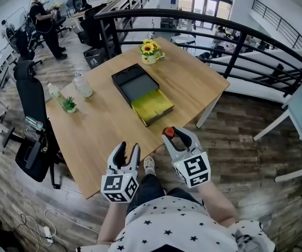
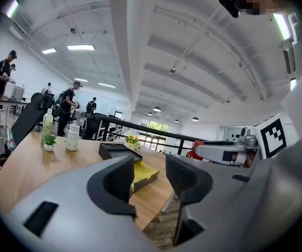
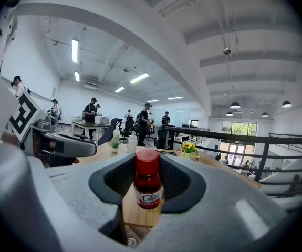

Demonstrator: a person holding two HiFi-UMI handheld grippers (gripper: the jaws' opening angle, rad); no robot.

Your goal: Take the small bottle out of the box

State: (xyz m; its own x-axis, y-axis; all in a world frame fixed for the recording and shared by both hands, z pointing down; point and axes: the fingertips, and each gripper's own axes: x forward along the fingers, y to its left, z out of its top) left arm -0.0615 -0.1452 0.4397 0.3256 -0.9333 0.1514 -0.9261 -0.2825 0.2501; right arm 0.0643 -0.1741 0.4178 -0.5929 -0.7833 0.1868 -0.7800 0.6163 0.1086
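The small bottle (image 3: pixel 147 184), dark red with a red cap and a white label, stands upright between the jaws of my right gripper (image 3: pixel 148 178), which is shut on it. In the head view that gripper (image 1: pixel 176 134) holds the bottle (image 1: pixel 169 133) just off the table's near edge, clear of the box. The black box (image 1: pixel 134 82) lies open mid-table with its yellow-lined part (image 1: pixel 152 107) pulled toward me. My left gripper (image 1: pixel 127 151) hovers over the near table edge, open with nothing between its jaws. The left gripper view shows the box (image 2: pixel 120 150) beyond that gripper (image 2: pixel 148 178).
A pot of sunflowers (image 1: pixel 149 51) stands at the table's far corner. Two bottles (image 1: pixel 82 86) and a small potted plant (image 1: pixel 70 106) sit at the left side. A black office chair (image 1: pixel 31 106) is left of the table (image 1: pixel 98 140); a dark railing (image 1: pixel 229 51) runs behind it. People work at desks far left.
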